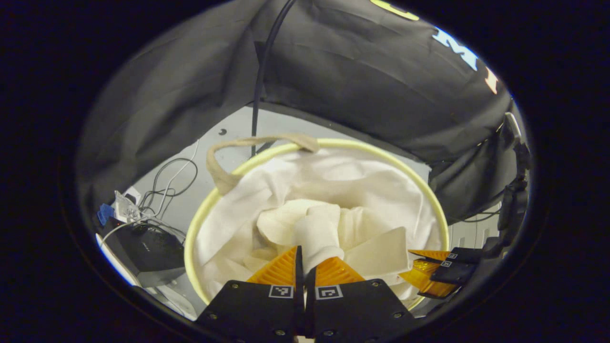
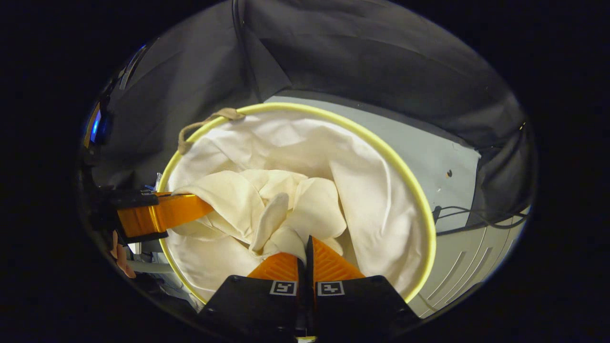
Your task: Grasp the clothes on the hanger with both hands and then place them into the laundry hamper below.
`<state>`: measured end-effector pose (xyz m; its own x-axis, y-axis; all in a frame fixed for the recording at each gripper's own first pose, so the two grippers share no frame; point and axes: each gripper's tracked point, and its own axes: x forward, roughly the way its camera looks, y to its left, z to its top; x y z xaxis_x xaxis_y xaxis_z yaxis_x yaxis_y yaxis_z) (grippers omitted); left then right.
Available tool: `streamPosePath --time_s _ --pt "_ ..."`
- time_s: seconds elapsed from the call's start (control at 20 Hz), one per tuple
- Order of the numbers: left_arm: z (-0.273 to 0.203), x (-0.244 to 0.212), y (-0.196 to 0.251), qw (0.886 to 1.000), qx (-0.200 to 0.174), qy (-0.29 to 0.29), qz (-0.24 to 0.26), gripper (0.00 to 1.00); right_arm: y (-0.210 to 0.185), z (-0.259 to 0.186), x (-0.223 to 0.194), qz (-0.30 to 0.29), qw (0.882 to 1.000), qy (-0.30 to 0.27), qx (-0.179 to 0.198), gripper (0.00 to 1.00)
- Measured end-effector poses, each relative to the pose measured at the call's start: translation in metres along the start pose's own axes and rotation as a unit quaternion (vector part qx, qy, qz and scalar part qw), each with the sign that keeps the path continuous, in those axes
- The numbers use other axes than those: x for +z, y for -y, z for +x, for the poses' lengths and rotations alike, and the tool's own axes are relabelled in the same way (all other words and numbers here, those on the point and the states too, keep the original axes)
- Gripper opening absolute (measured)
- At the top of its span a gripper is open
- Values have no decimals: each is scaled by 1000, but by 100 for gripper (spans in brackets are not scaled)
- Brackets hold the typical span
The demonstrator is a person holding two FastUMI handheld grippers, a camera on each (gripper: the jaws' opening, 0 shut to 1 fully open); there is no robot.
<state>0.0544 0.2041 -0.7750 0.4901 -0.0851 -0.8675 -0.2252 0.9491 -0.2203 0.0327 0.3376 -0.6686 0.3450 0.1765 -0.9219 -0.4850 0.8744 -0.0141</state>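
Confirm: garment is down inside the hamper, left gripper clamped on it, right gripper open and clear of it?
Not quite. The right gripper is shut on the garment too: the right gripper view shows its fingers closed with a fold of cloth pinched between them. The rest holds: the garment sits inside the hamper, and the left gripper is clamped on it.

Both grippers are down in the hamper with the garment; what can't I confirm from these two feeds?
- Hamper bottom: hidden under the garment, both views.
- Left gripper fingertips: buried in cloth.
- Right gripper fingertips: likewise buried.
- Hamper's near rim: cut off behind each gripper's body.
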Motion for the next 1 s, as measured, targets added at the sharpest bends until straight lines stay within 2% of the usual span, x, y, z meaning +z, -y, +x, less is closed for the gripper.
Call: streamPosePath --time_s 0.2,0.25,0.3,0.35,0.4,0.45,0.55,0.6,0.8,1.0 --pt "-6 -5 0 1000 12 -4 -3 5 4 -4 -5 5 1000 -3 -1 2" --pt "-9 -5 -1 1000 16 -6 -5 5 5 -7 -7 9 1000 -6 -2 0" --pt "-11 -3 -3 1000 22 -6 -2 1 7 -11 -9 15 1000 -9 4 2" --pt "-17 1 -4 1000 25 -4 3 8 3 -15 -11 23 1000 -11 12 7" --pt "-24 4 -1 1000 24 3 7 19 3 -23 -8 29 999 -10 20 12" --pt "-38 9 3 1000 27 10 12 43 4 -33 -7 33 999 -6 24 24" --pt "-56 13 3 999 47 21 17 89 6 -60 5 33 999 15 30 74" --pt "-73 14 6 998 53 26 18 94 13 -67 8 32 999 26 28 99" --pt "-164 15 30 995 77 50 33 94 20 -143 23 32 996 73 48 98" --pt "-280 28 67 988 96 114 42 94 44 -234 29 25 989 139 52 98"
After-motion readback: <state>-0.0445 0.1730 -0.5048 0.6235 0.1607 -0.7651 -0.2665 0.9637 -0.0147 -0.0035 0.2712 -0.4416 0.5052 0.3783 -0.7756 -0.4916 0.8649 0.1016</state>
